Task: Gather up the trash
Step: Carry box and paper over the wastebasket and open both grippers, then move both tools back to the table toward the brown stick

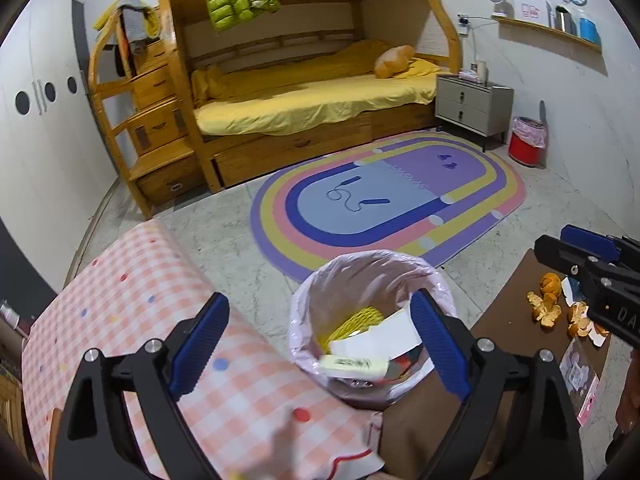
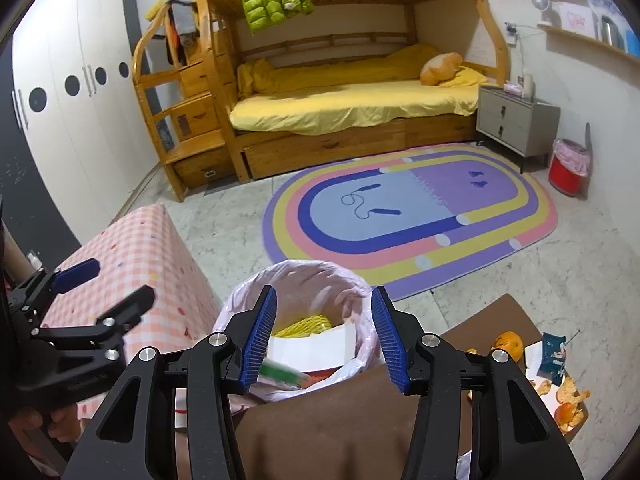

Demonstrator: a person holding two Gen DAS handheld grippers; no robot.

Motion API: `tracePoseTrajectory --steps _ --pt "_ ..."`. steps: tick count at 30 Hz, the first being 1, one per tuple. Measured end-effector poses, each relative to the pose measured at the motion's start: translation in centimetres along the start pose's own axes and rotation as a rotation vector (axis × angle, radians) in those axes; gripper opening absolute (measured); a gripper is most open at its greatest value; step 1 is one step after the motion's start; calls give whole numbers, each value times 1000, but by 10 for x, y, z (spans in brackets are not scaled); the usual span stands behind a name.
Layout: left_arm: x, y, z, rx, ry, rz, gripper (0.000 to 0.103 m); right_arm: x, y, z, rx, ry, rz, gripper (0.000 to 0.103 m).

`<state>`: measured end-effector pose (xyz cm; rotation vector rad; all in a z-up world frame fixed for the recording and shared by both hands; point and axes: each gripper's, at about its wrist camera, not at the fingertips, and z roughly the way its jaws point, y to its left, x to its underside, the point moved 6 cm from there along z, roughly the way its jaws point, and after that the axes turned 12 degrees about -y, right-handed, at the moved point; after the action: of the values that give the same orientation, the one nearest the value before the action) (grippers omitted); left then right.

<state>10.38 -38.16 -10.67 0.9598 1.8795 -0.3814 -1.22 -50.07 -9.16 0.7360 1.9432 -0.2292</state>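
Note:
A trash bin with a pink liner [image 1: 372, 280] [image 2: 304, 280] stands on the floor between a checked table and a brown table. It holds yellow netting [image 1: 356, 318], white card [image 2: 312, 346] and a small blurred box [image 1: 354, 364] [image 2: 282, 374] at its near rim. My left gripper [image 1: 320, 350] is open and empty over the bin's near left side. My right gripper [image 2: 324, 338] is open and empty above the bin. Orange peels [image 1: 546, 308] [image 2: 568, 404], a blue wrapper [image 2: 554, 354] and white paper lie on the brown table [image 2: 352, 420] at right.
The pink checked table [image 1: 140, 300] [image 2: 132, 248] is at left. A rainbow rug [image 2: 412, 216] covers the floor ahead, before a wooden bunk bed [image 2: 340, 104]. A grey nightstand [image 2: 516, 124] and a red bin [image 2: 568, 168] stand at far right.

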Motion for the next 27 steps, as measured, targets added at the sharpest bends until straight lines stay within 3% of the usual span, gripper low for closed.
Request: tracePoseTrajectory --steps 13,22,27 --pt "31 63 -75 -148 19 -114 89 4 56 -37 -141 -2 -56 50" --pt "56 101 -137 -219 0 -188 89 11 139 -65 -320 -4 -183 51" --pt "76 141 -167 -308 0 -245 89 21 193 -74 -427 15 -263 59"
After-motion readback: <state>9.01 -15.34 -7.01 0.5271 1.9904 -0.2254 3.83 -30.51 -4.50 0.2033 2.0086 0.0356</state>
